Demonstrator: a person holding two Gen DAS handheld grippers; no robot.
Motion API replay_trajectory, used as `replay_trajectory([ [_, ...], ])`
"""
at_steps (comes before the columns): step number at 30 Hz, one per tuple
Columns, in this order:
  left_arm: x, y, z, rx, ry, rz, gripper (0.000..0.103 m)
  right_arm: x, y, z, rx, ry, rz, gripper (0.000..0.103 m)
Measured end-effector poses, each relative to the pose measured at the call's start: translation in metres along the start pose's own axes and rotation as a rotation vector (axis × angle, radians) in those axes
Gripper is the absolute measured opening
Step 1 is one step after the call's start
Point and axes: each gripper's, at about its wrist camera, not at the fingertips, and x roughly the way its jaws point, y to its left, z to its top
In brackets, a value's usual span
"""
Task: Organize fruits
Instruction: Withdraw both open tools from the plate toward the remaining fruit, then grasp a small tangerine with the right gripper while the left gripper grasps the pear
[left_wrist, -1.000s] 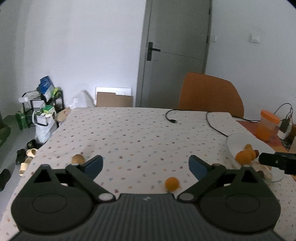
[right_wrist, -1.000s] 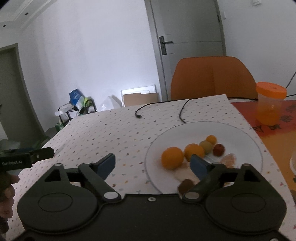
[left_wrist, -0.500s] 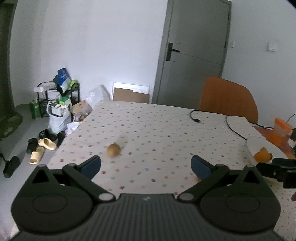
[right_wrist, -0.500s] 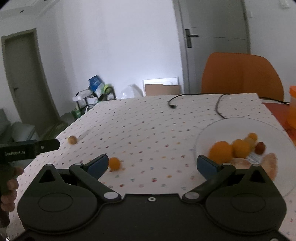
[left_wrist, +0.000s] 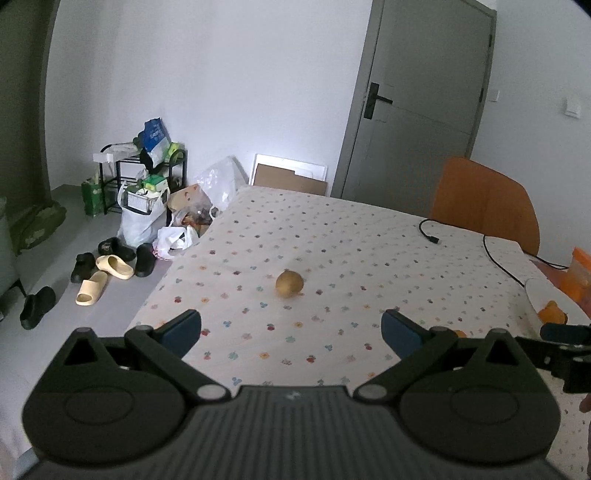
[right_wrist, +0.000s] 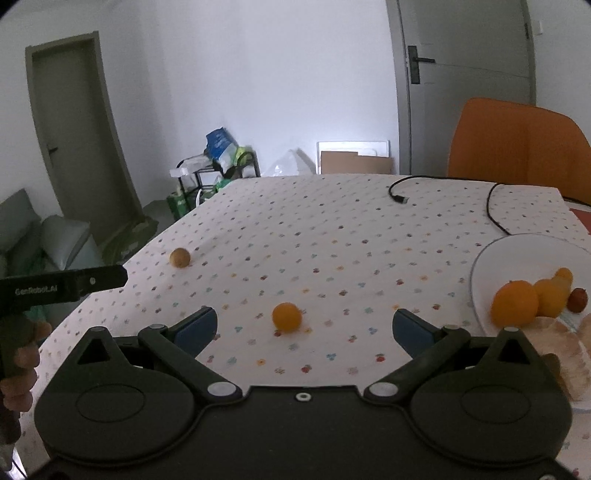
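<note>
The left hand-held gripper (left_wrist: 290, 328) is spread wide and empty, lined up on the brown fruit (left_wrist: 289, 283) a little ahead on the surface (left_wrist: 369, 236). The right hand-held gripper (right_wrist: 303, 326) is likewise wide and empty, with the small orange (right_wrist: 287, 316) just between its fingertips. Both fruits are round and loose; a glancing pad could roll either away, the brown one toward the nearby edge. The plate (right_wrist: 517, 247) to the right holds oranges (right_wrist: 515, 303), a reddish fruit (right_wrist: 577, 300) and peeled segments (right_wrist: 554, 343).

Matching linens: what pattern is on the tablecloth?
White tablecloth with small multicoloured dots, clearest in the right wrist view.
</note>
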Motion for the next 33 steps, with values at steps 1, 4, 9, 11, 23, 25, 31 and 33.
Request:
replay_trajectory([
  [1,0.002,0.001,-0.001,0.002,0.006,0.002,0.103,0.001,0.001,-0.001,0.0,-0.001,0.008,0.102],
  [4,0.005,0.001,-0.002,0.007,0.015,0.019,0.103,0.004,0.001,-0.003,0.011,0.006,0.024,0.101],
  [9,0.007,-0.002,-0.005,0.014,0.016,0.031,0.103,0.01,-0.001,-0.007,0.026,0.01,0.042,0.097],
  [11,0.006,-0.003,-0.006,0.02,0.007,0.024,0.103,0.014,-0.001,-0.008,0.028,0.017,0.034,0.093],
  [23,0.016,0.004,-0.004,0.035,0.026,0.051,0.103,0.038,-0.002,-0.005,0.039,0.058,0.004,0.068],
  [25,0.018,0.003,-0.004,0.037,0.024,0.046,0.103,0.042,-0.001,-0.003,0.04,0.059,0.0,0.063],
  [31,0.025,0.005,-0.002,0.038,0.031,0.05,0.102,0.055,0.008,0.0,0.019,0.081,0.02,0.047],
  [33,0.027,0.005,-0.002,0.034,0.035,0.055,0.102,0.06,0.012,-0.001,0.005,0.095,0.025,0.04],
])
